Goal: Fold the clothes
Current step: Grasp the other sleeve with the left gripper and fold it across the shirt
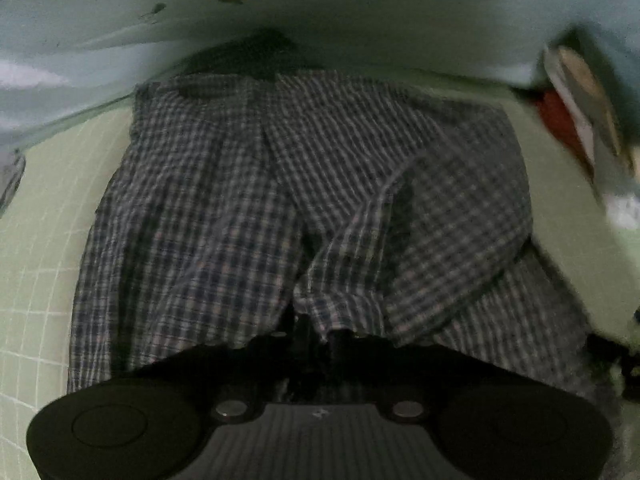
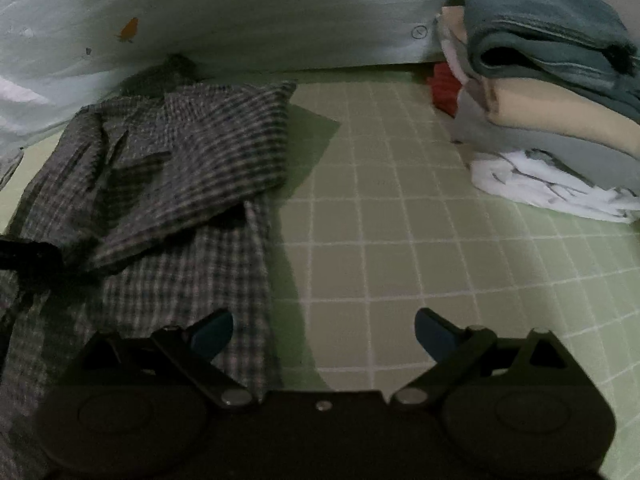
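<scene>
Close against the left-wrist lens, at 6 o'clock: left gripper (image 1: 316, 334), fingers drawn together and pinched on a bunched edge of the checked shirt (image 1: 248, 200). Spread away toward 12 o'clock, mostly flat on the green grid mat (image 1: 36, 264). One flap or sleeve (image 1: 452, 216) already turned inward over the body at 3 o'clock; collar region dark and blurred at 12 o'clock, hard to read.

From the right-wrist lens: right gripper (image 2: 324, 332) at 6 o'clock, blue-padded fingers spread wide, holding nothing, hovering over bare mat just beside the shirt's near edge. Shirt at 9 to 10 o'clock, doubled-over panel raised a little above the layer beneath.

Judged as a fold partway through. To do it well: keep the pinched edge taut and low, carry it across in one even sweep, line its hem with the layer underneath before letting go. Free gripper best used to pin or smooth the opposite side so the cloth does not drag. Risk: thin fabric bunching at the pinch.

Farther out at 2 o'clock, well apart: stack of folded clothes (image 2: 560, 92). Pale bedding (image 2: 240, 12) along the far edge.
</scene>
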`<state>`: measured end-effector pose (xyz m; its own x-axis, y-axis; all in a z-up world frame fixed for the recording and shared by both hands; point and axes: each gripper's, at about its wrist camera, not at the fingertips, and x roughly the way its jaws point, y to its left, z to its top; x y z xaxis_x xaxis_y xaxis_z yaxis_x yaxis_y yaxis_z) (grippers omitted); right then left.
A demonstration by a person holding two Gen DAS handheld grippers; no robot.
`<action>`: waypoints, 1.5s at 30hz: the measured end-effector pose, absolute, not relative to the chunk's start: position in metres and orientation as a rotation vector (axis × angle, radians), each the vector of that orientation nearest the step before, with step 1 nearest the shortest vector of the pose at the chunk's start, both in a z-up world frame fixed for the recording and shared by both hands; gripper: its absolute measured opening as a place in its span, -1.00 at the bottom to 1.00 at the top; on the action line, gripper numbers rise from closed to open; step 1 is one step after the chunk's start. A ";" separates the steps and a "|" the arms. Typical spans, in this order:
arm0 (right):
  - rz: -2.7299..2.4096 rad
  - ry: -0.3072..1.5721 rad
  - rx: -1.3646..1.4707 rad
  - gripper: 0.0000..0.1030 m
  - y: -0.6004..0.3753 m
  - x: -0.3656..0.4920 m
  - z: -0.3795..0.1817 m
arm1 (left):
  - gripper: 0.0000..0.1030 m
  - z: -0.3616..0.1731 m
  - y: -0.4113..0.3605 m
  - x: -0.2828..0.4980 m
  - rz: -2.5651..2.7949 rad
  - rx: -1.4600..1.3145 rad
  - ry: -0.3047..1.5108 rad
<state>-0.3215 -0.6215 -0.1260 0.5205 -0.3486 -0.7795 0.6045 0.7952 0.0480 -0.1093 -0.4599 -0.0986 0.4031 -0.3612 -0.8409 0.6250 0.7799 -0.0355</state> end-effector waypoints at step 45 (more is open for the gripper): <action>-0.775 0.767 0.210 1.00 -0.444 -0.165 -0.090 | 0.44 -0.057 -0.194 0.064 -0.495 -0.179 0.963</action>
